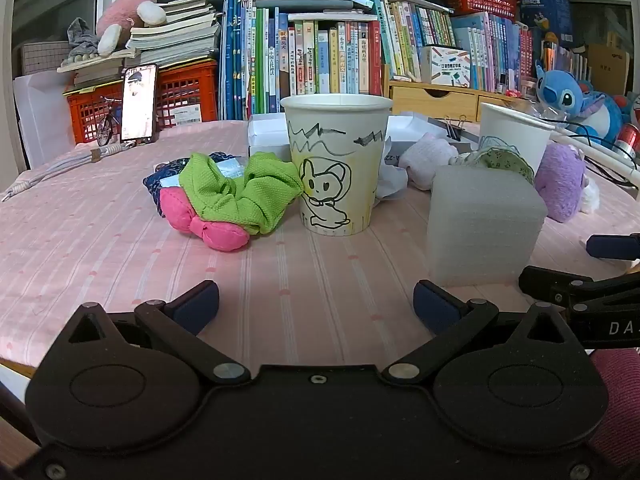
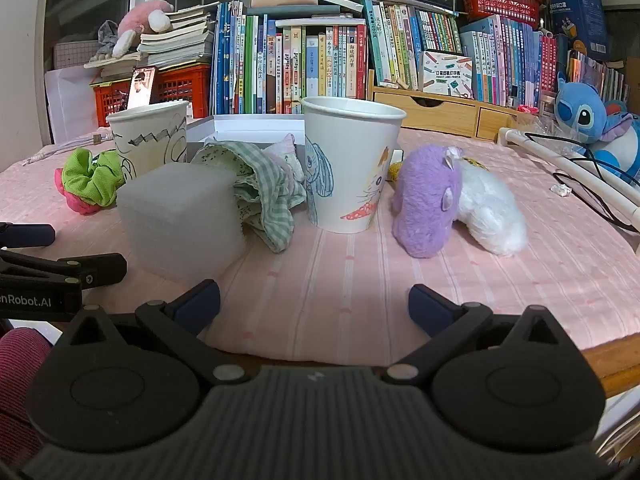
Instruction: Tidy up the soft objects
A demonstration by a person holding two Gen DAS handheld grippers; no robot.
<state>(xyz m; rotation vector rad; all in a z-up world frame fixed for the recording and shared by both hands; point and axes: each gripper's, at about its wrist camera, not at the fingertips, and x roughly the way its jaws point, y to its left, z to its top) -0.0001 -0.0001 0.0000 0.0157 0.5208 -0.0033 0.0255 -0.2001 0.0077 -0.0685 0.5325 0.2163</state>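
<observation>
Pink striped tablecloth (image 1: 100, 232) across the whole table, then grey foam block (image 2: 182, 220) near the front edge, two upright paper cups: rabbit-drawn cup (image 1: 338, 164) left, cat-drawn cup (image 2: 352, 164) right (foam block between them, nearer the front). Purple-and-white plush (image 2: 444, 208) lying just right of the cat-drawn cup, green gingham cloth (image 2: 268, 196) bunched between foam block and that cup, green scrunchie (image 1: 240, 192) touching the rabbit-drawn cup with pink bow (image 1: 204, 222) against its front. Left gripper (image 1: 316, 306) and right gripper (image 2: 314, 304) both low over the near cloth, jaws spread wide, nothing held.
</observation>
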